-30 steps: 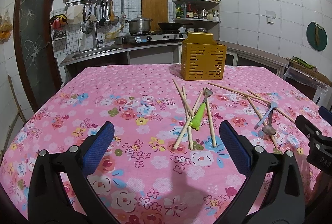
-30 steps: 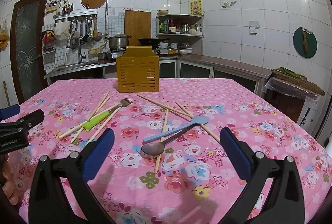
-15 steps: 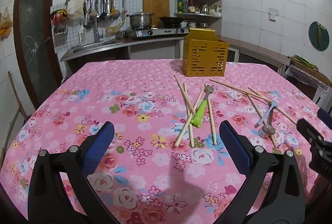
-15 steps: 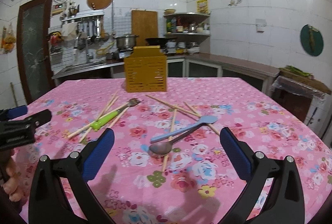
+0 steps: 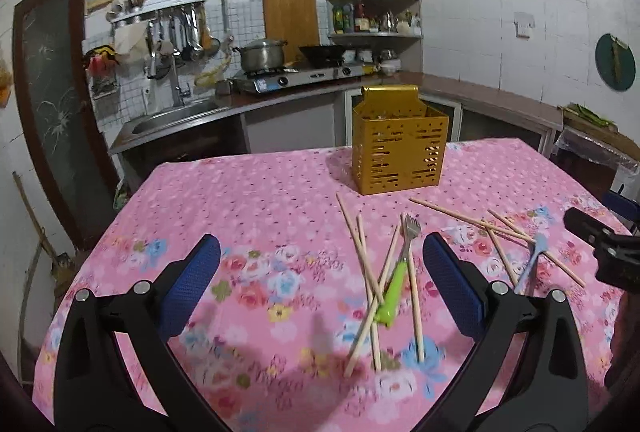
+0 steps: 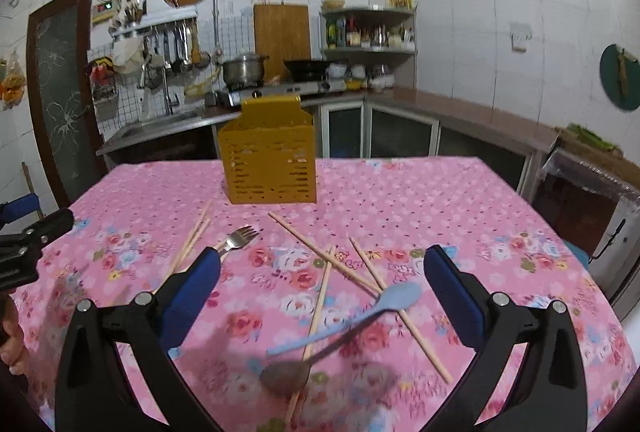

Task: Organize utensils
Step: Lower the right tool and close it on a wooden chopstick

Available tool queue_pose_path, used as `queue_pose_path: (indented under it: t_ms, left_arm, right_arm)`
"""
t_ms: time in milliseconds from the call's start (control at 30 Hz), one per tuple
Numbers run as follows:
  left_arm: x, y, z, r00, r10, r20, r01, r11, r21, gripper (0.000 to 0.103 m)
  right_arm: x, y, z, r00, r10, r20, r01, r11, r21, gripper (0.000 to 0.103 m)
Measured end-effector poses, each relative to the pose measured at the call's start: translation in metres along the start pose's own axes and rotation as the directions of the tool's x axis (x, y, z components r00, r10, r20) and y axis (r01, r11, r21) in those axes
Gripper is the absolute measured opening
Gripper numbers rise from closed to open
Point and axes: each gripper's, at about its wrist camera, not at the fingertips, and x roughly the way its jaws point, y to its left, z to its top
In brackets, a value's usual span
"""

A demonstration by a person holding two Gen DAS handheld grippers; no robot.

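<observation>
A yellow slotted utensil holder (image 5: 398, 140) (image 6: 270, 152) stands upright at the far side of the pink floral table. Loose wooden chopsticks (image 5: 362, 260) (image 6: 320, 252) lie scattered in front of it. A fork with a green handle (image 5: 396, 280) lies among the left chopsticks; its tines show in the right wrist view (image 6: 239, 235). A light blue spoon (image 6: 360, 316) and a metal spoon (image 6: 296, 370) lie crossed on chopsticks. My left gripper (image 5: 320, 284) is open and empty above the table, left of the fork. My right gripper (image 6: 320, 288) is open and empty above the spoons.
The table's pink floral cloth (image 5: 248, 208) reaches to all edges. Behind it runs a kitchen counter with a sink (image 5: 176, 116), a gas stove with a pot (image 5: 262, 56) and a wok. A dark door (image 5: 52, 104) stands at the left.
Both grippers have risen and moved forward over the table, so the utensils now lie closer beneath and between the fingers. Both stay open. Nothing on the table has moved.
</observation>
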Motion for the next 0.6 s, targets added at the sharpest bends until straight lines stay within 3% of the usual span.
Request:
queue_pose_path:
  t_ms: [333, 500, 600]
  left_arm:
    - [0.075, 0.006, 0.018, 0.993, -0.042, -0.110, 0.039, 0.999, -0.028, 0.098]
    - [0.109, 0.006, 0.020, 0.986, -0.053, -0.156, 0.047, 0.998, -0.042, 0.098]
    - [0.128, 0.002, 0.020, 0.982, -0.071, -0.178, 0.064, 0.997, -0.046, 0.098]
  right_arm:
    - [0.085, -0.015, 0.013, 0.987, -0.102, -0.128, 0.098, 0.994, -0.040, 0.099]
    - [0.121, -0.029, 0.013, 0.973, -0.112, -0.204, 0.109, 0.994, -0.024, 0.098]
    - [0.137, -0.033, 0.011, 0.963, -0.134, -0.233, 0.127, 0.991, -0.045, 0.090]
